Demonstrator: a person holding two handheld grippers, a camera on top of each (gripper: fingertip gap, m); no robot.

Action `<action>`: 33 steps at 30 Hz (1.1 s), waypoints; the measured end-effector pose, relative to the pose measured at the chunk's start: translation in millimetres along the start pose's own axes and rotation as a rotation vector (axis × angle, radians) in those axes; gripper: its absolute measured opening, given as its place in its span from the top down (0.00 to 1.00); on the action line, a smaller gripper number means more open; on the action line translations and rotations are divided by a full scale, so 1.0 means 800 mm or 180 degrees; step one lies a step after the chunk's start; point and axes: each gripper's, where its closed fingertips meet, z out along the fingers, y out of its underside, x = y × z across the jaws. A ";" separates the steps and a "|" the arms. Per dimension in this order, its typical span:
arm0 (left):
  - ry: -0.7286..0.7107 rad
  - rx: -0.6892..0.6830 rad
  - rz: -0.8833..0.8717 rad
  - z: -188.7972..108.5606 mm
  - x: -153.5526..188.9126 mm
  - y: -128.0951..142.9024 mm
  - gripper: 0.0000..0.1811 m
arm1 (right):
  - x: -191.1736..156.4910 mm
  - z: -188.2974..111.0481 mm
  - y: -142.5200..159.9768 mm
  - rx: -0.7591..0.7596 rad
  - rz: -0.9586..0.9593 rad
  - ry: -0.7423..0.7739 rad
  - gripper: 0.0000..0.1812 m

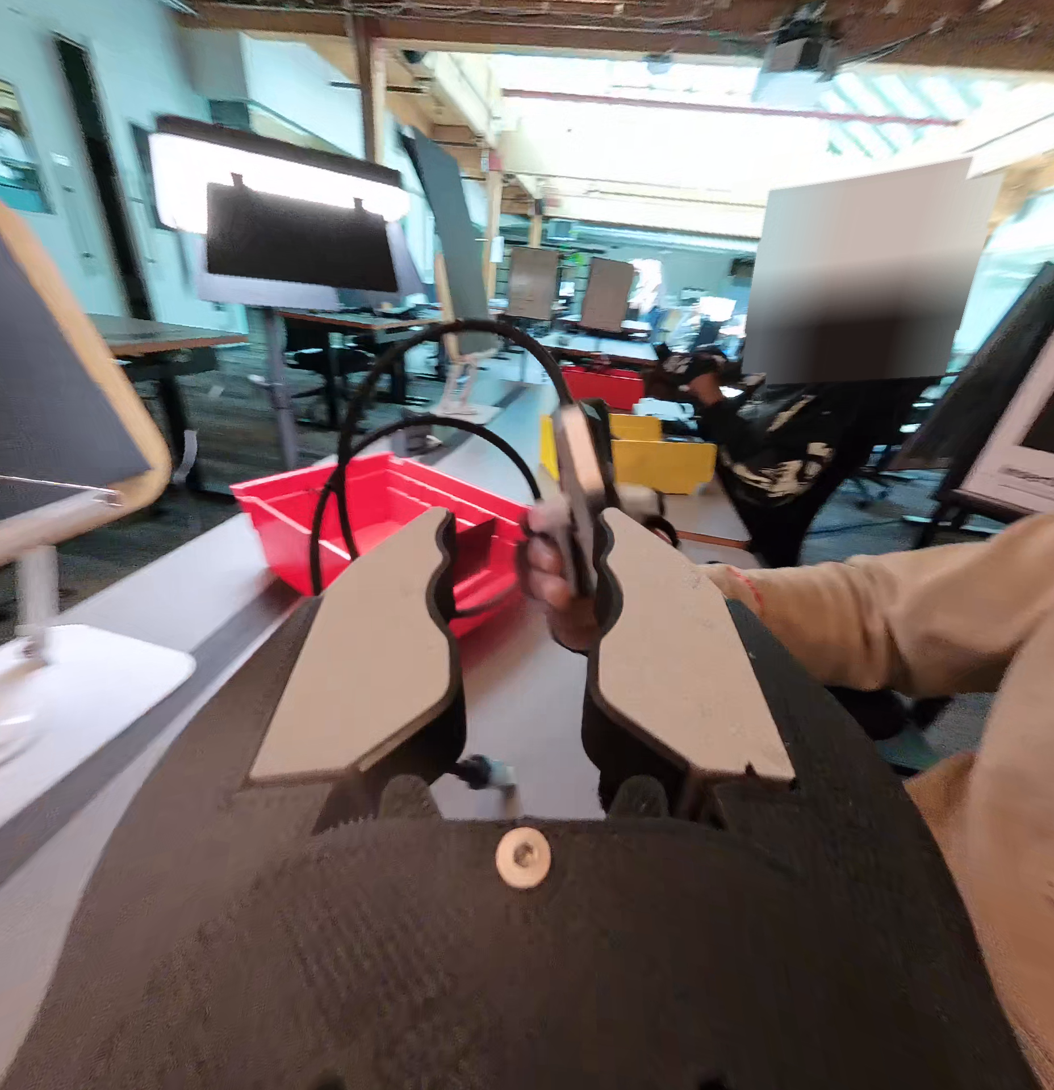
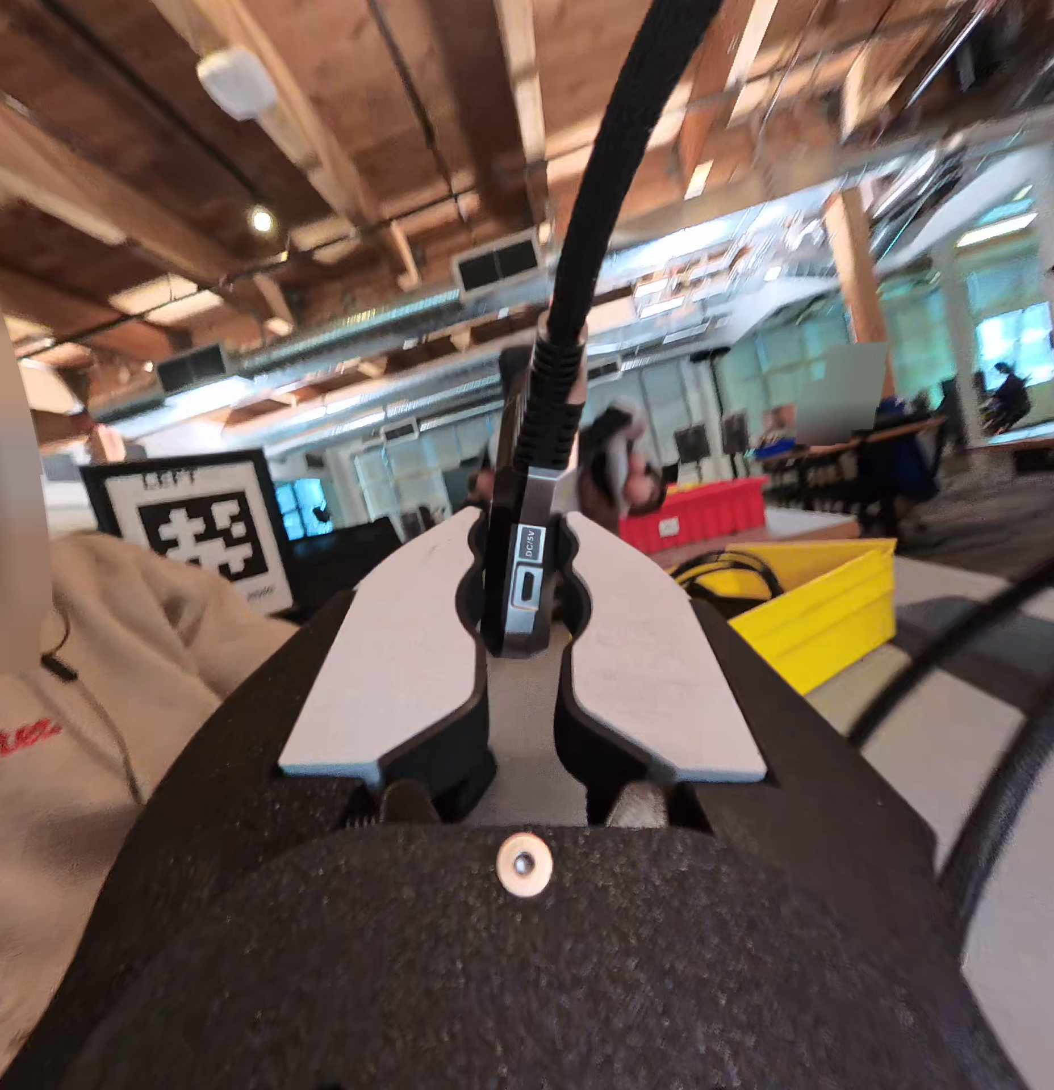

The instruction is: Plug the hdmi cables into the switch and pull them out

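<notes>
The right tool (image 2: 521, 581) is clenched on the switch (image 2: 521, 566), a slim dark and silver box that stands on edge between the two grey fingers, its narrow side with a small port facing the camera. A thick black braided cable (image 2: 595, 194) is plugged into the upper end of the switch and arches up and away out of the top of the picture. From the left wrist view the same switch (image 1: 578, 472) appears held up in the air, and two black cable loops (image 1: 395, 377) curve from its top end over and down toward the red bin (image 1: 288, 519) on the table (image 1: 159, 596).

The left tool (image 1: 524, 566) is released, its fingers apart with nothing between them. The switch stands just past its right fingertip, so it is near the switch but not touching any cable.

Judging from this, at least one cable is seated and perhaps two; the blur does not let the second plug be confirmed. What seems left is to grip a plug with the free left tool and pull it out while the right one holds the switch steady. A yellow bin (image 2: 819, 601) with more coiled cable sits to the right on the table.
</notes>
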 end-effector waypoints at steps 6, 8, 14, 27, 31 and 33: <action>0.0391 -0.0008 -0.0124 0.040 0.028 0.001 0.74 | 0.006 0.027 -0.035 0.0235 -0.0338 0.0146 0.88; 0.0255 0.0041 -0.0048 0.045 0.025 -0.007 0.83 | 0.010 0.043 -0.028 0.0098 -0.0449 0.0188 0.88; 0.0125 -0.0423 0.0055 0.020 0.010 0.027 0.88 | 0.032 0.052 0.031 -0.0645 -0.0317 0.0394 0.87; 0.0644 -0.0659 -0.0553 0.024 0.023 0.059 0.88 | 0.026 0.040 0.041 -0.0953 -0.0323 0.0448 0.85; 0.0705 -0.0632 -0.0551 0.033 0.030 0.061 0.88 | 0.021 0.040 0.052 -0.1054 -0.0426 0.0365 0.86; 0.0673 -0.0651 -0.0441 0.034 0.032 0.061 0.88 | 0.018 0.038 0.052 -0.1117 -0.0410 0.0309 0.87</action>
